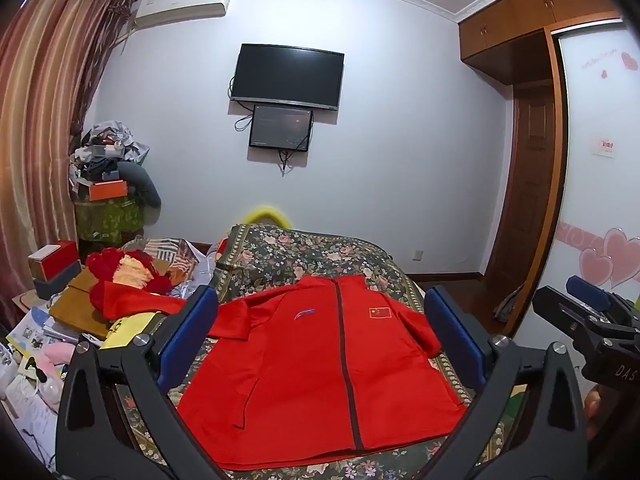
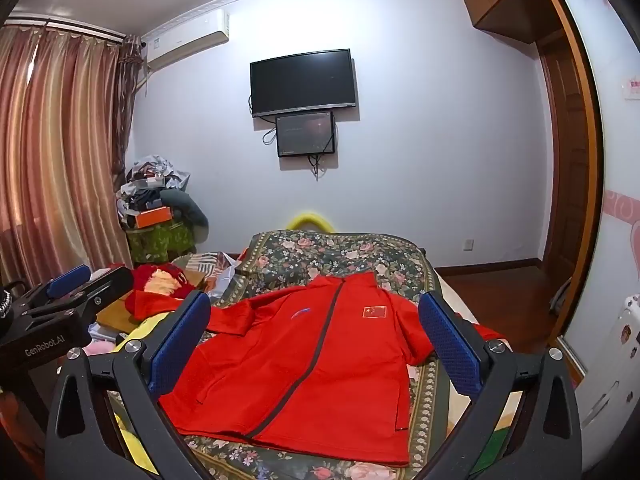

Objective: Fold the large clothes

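A large red zip jacket [image 1: 304, 364] lies flat, front up and zipped, on a floral bedspread [image 1: 304, 252]. It also shows in the right wrist view [image 2: 304, 364]. Its left sleeve stretches out to the left [image 1: 144, 300]. My left gripper [image 1: 320, 340] is open and empty, held above the jacket's hem. My right gripper [image 2: 316, 344] is open and empty too, above the jacket. The right gripper shows at the right edge of the left wrist view [image 1: 592, 320]. The left gripper shows at the left edge of the right wrist view [image 2: 68, 300].
Clutter lies left of the bed: a red and yellow knit pile [image 1: 124, 272], boxes [image 1: 52, 264], papers [image 1: 32, 332]. A clothes heap [image 1: 108, 168] stands in the corner by the curtain [image 1: 40, 120]. A TV [image 1: 288, 76] hangs on the far wall. A wardrobe [image 1: 600, 200] is at right.
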Available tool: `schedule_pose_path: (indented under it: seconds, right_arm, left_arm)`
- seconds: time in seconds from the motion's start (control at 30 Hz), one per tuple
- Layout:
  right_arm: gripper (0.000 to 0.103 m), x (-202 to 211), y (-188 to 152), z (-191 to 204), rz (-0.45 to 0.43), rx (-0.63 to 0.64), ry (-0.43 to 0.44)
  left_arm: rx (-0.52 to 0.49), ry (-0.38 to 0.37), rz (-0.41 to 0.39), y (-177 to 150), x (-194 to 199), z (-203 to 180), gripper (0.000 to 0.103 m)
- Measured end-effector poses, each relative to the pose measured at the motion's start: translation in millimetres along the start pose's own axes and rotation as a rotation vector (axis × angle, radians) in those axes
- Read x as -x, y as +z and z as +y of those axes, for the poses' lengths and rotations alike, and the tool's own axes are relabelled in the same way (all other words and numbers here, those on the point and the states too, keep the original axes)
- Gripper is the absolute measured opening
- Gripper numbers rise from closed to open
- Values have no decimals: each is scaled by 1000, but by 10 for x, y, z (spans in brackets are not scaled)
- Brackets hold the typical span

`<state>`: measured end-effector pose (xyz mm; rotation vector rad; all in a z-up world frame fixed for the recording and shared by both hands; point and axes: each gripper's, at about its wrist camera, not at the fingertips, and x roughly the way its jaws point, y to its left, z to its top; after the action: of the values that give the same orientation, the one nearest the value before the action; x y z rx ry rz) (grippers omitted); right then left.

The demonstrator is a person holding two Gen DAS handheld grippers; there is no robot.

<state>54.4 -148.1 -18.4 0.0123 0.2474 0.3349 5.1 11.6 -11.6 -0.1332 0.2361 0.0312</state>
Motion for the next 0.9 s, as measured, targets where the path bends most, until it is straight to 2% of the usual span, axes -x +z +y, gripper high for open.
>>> schedule_pose_path:
  seconds: [0.9]
  right_arm:
    - [103,-15,12,-4,2,-8,5]
  left_arm:
    - [-12,9,3,30,-6,-68,103]
